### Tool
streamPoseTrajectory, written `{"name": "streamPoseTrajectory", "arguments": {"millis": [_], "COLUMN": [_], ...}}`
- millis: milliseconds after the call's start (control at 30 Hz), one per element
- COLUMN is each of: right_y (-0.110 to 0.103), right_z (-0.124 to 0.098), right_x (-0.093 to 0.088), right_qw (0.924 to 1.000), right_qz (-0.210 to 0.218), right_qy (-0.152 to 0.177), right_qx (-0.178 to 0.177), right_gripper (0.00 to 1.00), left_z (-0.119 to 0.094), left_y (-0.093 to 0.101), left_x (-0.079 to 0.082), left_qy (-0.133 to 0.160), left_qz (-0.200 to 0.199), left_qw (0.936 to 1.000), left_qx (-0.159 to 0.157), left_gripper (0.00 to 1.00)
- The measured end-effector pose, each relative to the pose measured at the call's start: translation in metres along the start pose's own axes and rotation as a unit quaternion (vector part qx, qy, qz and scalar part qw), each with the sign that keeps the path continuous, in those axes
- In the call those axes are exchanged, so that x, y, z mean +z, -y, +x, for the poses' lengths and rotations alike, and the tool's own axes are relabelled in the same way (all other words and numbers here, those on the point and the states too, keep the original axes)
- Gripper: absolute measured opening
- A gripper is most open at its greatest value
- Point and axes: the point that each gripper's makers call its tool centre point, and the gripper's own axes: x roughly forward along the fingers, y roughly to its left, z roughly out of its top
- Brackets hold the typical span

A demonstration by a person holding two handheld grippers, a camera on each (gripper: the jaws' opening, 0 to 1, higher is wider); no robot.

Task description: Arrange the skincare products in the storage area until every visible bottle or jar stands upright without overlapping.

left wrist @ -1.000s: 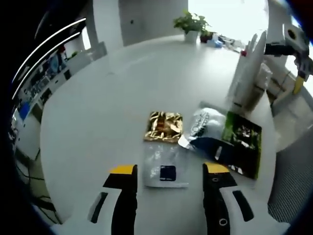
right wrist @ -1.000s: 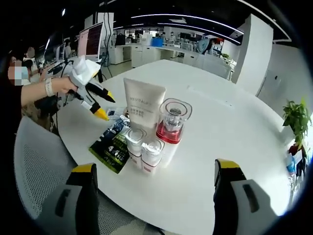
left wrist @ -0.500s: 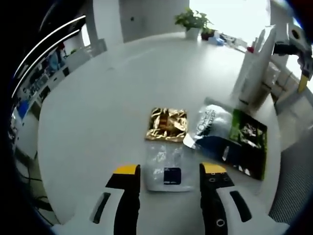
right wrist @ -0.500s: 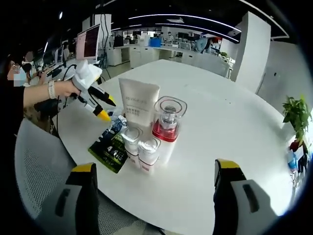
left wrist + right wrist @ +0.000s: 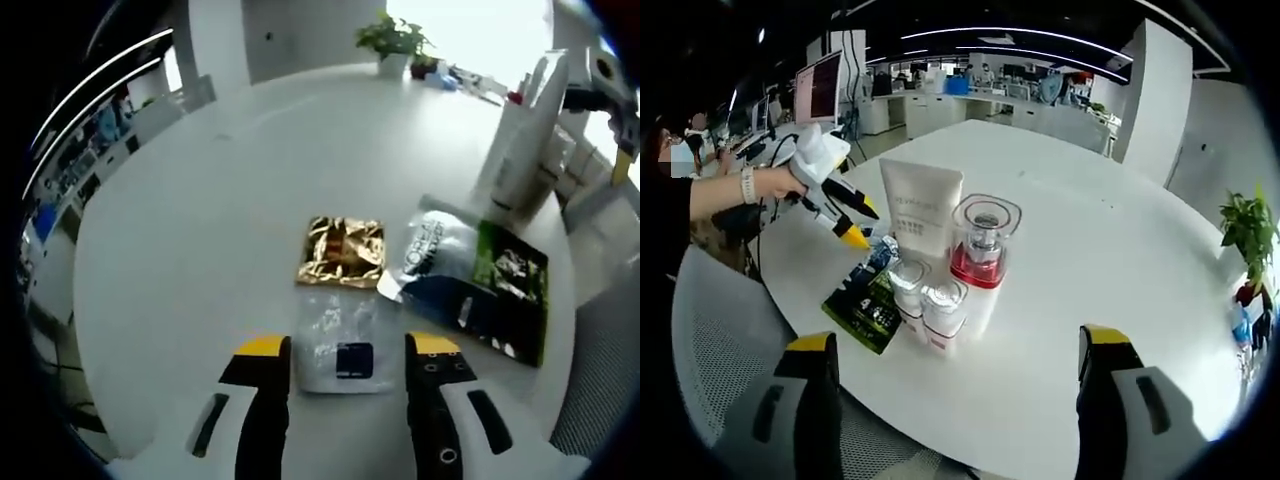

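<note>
In the left gripper view my left gripper [image 5: 338, 348] is open, its yellow-tipped jaws straddling a clear sachet with a dark blue label [image 5: 338, 343] lying flat on the white table [image 5: 220, 200]. Beyond it lie a gold foil sachet [image 5: 341, 251] and a silver-blue sachet [image 5: 432, 262] resting on a green-black packet [image 5: 508, 283]. In the right gripper view my right gripper [image 5: 952, 345] is open, well short of an upright cluster: a white tube [image 5: 920, 207], a red-based glass bottle [image 5: 983, 241] and two small capped jars [image 5: 928, 305]. The left gripper [image 5: 848, 223] shows there over the sachets.
A person's hand [image 5: 770, 182] holds the left gripper at the table's left edge. A mesh chair [image 5: 720, 345] stands below that edge. A potted plant [image 5: 392, 48] sits at the far side of the round table. Desks and monitors [image 5: 822, 85] fill the background.
The left gripper has closed in on the clear sachet, its jaws drawing slightly nearer together around it. The right gripper's view has barely shifted.
</note>
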Motion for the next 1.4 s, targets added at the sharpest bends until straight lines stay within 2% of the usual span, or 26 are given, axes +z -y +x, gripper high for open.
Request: {"name": "streamPoseTrajectory", "arguments": {"millis": [200,867,1400], "right_y": [-0.004,-0.006,-0.008], "right_z": [0.001,0.000,0.002], "right_x": [-0.001,-0.002,0.001], "right_qw": [0.9999,0.9998,0.9997], "right_qz": [0.001,0.005,0.007], "right_qy": [-0.005,-0.007,-0.001], "right_qx": [0.011,0.016,0.023], "right_gripper": [1.00,1.00,1.00], "left_z": [0.000,-0.005,-0.014], "left_y": [0.001,0.001,0.020], "left_x": [0.001,-0.008,-0.020], "left_qy": [0.001,-0.010,-0.021], "left_qz": [0.005,0.007,0.048], "left_qw": [1.0000,0.9999,0.9980], "left_qx": [-0.004,-0.004,-0.035], "left_gripper": [0.38,0.38,0.38]}}
